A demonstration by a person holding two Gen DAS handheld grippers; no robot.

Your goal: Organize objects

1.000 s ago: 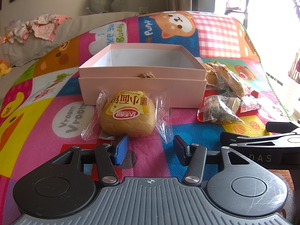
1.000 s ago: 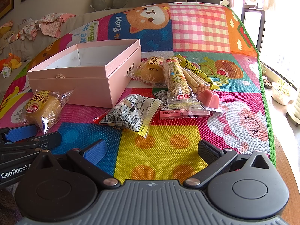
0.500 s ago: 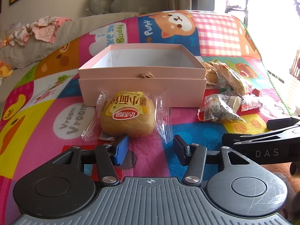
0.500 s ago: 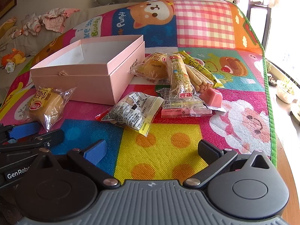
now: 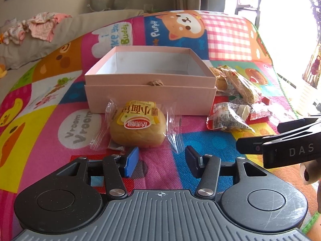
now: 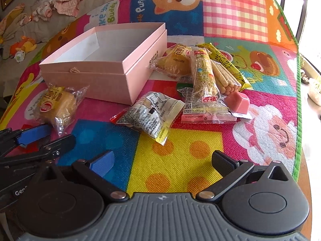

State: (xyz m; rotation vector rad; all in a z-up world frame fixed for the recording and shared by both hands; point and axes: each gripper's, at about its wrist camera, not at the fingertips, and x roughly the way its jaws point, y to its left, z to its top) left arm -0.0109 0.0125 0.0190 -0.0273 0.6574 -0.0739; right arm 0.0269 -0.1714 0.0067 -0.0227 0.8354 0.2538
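An open, empty pink box (image 5: 150, 92) (image 6: 112, 80) stands on a colourful mat. A wrapped bun (image 5: 138, 128) (image 6: 58, 105) lies in front of it, just ahead of my left gripper (image 5: 160, 160), which is open and empty. To the right of the box lie a silver snack packet (image 5: 226, 116) (image 6: 152, 116), a grain bar (image 6: 204, 80), a biscuit-stick pack (image 6: 224, 68), a second bun (image 6: 176, 60) and a pink jelly cup (image 6: 238, 102). My right gripper (image 6: 162, 164) is open and empty, short of the silver packet.
The mat's right edge (image 6: 299, 92) drops to the floor. A sofa with clothes (image 5: 40, 26) and a soft toy (image 6: 22, 48) stands behind on the left. The left gripper also shows in the right wrist view (image 6: 34, 140).
My right gripper has risen and tilted forward, so the snacks look closer. My left gripper has hardly moved. Nothing was grasped.
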